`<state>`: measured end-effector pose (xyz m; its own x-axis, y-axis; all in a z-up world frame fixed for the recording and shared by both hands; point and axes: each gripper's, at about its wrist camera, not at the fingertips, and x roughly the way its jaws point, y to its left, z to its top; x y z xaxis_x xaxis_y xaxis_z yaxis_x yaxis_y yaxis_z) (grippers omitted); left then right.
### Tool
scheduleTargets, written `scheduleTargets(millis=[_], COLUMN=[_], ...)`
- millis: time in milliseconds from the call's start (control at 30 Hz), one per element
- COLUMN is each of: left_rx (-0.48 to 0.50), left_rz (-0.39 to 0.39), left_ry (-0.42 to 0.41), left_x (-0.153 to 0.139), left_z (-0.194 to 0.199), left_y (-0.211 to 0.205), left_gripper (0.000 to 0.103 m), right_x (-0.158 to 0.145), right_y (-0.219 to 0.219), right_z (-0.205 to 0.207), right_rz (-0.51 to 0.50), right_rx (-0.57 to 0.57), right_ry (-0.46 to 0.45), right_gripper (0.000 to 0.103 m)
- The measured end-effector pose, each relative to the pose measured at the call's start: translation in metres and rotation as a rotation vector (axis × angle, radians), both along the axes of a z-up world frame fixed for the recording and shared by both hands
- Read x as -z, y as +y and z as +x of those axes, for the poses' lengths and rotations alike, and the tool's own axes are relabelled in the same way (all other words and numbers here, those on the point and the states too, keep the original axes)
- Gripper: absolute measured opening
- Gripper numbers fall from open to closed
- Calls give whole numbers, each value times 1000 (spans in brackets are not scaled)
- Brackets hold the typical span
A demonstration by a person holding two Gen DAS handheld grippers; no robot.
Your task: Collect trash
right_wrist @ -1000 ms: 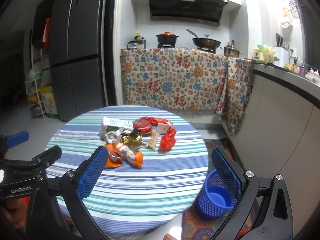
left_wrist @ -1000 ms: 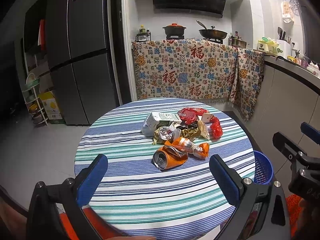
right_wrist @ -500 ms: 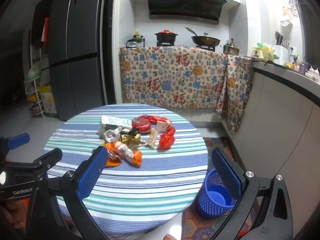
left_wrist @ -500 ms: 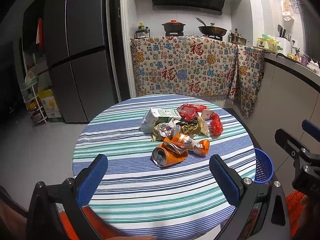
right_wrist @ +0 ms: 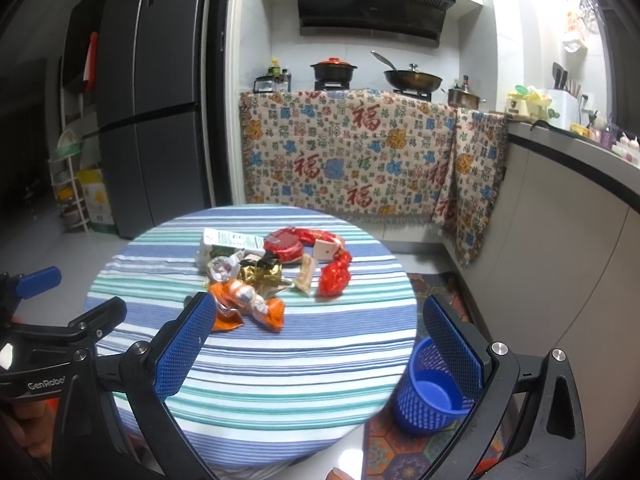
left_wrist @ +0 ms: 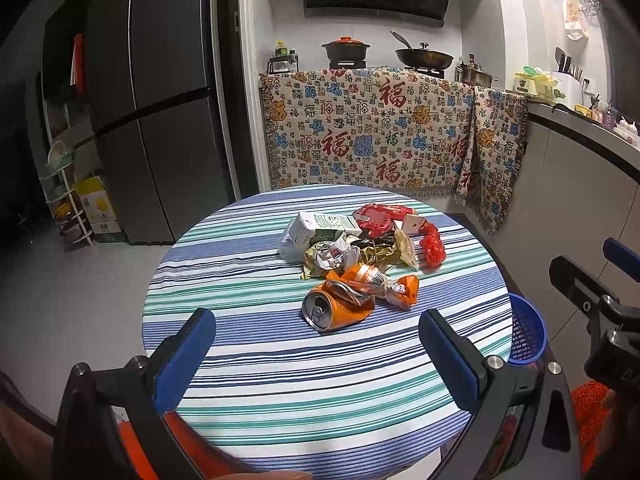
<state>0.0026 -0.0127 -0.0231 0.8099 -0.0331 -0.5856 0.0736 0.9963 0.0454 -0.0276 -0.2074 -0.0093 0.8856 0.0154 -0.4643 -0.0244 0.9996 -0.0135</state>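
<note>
A pile of trash lies on the round striped table (left_wrist: 248, 360): a crushed orange can (left_wrist: 334, 310), an orange wrapper (left_wrist: 384, 286), a white and green carton (left_wrist: 316, 230), gold foil (left_wrist: 376, 252) and red wrappers (left_wrist: 432, 246). The pile also shows in the right wrist view, with the carton (right_wrist: 228, 242) and red wrapper (right_wrist: 334, 276). My left gripper (left_wrist: 316, 356) is open and empty, short of the can. My right gripper (right_wrist: 318, 346) is open and empty over the table's near right edge. A blue mesh bin (right_wrist: 428, 396) stands on the floor right of the table.
A grey fridge (left_wrist: 160, 120) stands at the back left with a wire rack (left_wrist: 64, 200) beside it. A patterned cloth (left_wrist: 380, 136) hangs over the stove counter behind the table. A counter (right_wrist: 560, 216) runs along the right. A patterned mat (right_wrist: 396, 452) lies under the bin.
Both grippers have drawn back and risen a little, so the table and trash sit slightly farther off and higher in both views. Both stay open; nothing was taken hold of.
</note>
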Motion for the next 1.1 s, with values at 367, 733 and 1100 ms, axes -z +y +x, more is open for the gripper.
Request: scheduleTargets(millis=[367,733,1100], left_rx=[8,84,159], left_rz=[-41,-68,-37], left_ry=[52,175,266], left_x=[22,86,135], left_z=[18,56,119], left_y=[23,28,17], left_gripper=[103,103,103], right_x=[8,50,142], right_y=[-2,-3,5], right_z=[6,39,116], right_rz=[7,32,33], right_rx=[7,-41,-262], right_ry=[25,137,414], right_gripper=[103,103,102])
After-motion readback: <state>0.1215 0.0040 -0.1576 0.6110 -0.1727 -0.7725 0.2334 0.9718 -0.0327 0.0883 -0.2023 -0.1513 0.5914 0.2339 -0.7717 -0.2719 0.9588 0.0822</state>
